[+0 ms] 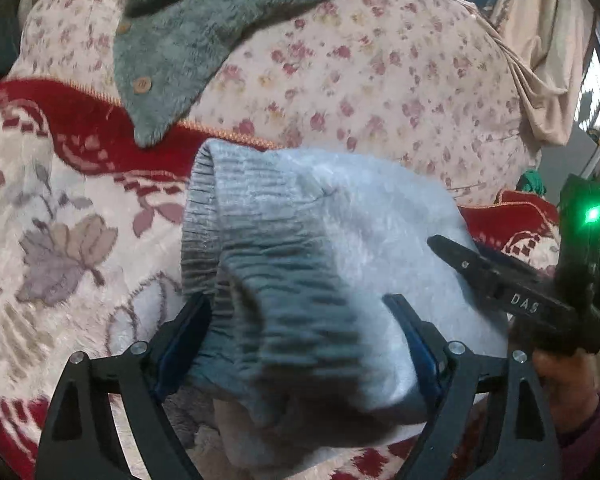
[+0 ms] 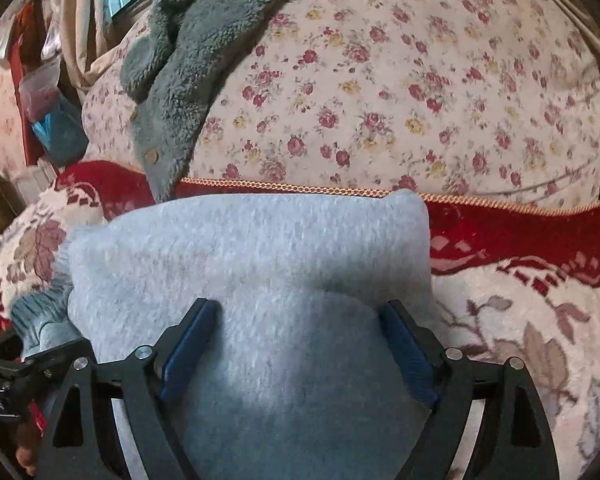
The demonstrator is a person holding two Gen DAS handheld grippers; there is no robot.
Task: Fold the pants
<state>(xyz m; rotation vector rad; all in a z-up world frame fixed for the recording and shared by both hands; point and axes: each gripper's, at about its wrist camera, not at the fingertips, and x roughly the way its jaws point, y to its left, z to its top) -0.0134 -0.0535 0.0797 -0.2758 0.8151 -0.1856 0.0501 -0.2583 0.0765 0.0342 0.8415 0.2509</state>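
Pants [image 1: 340, 240]: one pale grey fleecy pair, lying bunched on the blanket [image 1: 60, 216]; the ribbed waistband [image 1: 236, 248] is turning up toward the left wrist camera, its far corner nearly reaching the blanket's red border.

Left tool [image 1: 300, 308]: its two blue-padded fingers [image 1: 196, 328] are standing spread, with the waistband and fleece bulging up between them; the cloth is filling the gap, but whether the pads are pinching it I cannot tell.

Right tool [image 2: 300, 316]: two fingers also spread wide, sitting astride a hump of the pants [image 2: 260, 260]; the fabric is running under and between the pads [image 2: 404, 344], and no clamping is showing. In the left view this tool [image 1: 500, 280] is reaching in from the right, its dark tip lying over the pants' right side, a hand [image 1: 560, 368] holding it.

Position: both tools are working at the near edge of the pants, side by side, the left one at the waistband end; the ribbing is showing at the far left of the right view.

Blanket: one, cream with leaf pattern and red border, lying under the pants.

Quilt [image 2: 420, 80]: one floral mound, rising just behind the blanket's border.

Jacket [image 1: 172, 40]: one grey-green fleece piece with buttons, draping over the quilt, its tip hanging down onto the red border.
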